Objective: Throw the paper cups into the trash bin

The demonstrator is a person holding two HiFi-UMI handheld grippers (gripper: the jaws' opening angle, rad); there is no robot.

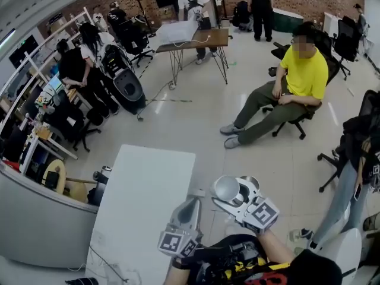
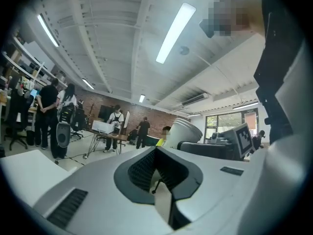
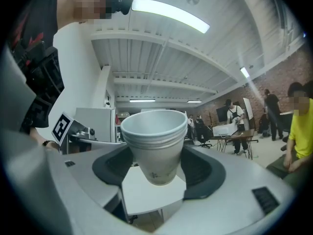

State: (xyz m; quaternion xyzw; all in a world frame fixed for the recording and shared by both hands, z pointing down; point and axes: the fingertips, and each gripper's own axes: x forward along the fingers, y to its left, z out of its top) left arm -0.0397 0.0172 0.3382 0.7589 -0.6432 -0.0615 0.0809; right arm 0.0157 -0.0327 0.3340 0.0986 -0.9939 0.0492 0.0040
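Paper cups (image 1: 226,189) sit low in the middle of the head view, held by the right gripper (image 1: 235,197). I see no bin.

In the left gripper view, the left gripper (image 2: 155,153) has its fingers pressed together on nothing.

In the right gripper view, the fingers pinch the stacked cups near the bottom. A loose squeeze could let them tip out.

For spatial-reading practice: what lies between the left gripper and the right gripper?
Head view: only a narrow strip of bare floor separates the left gripper from the right gripper, which holds the paper cups.
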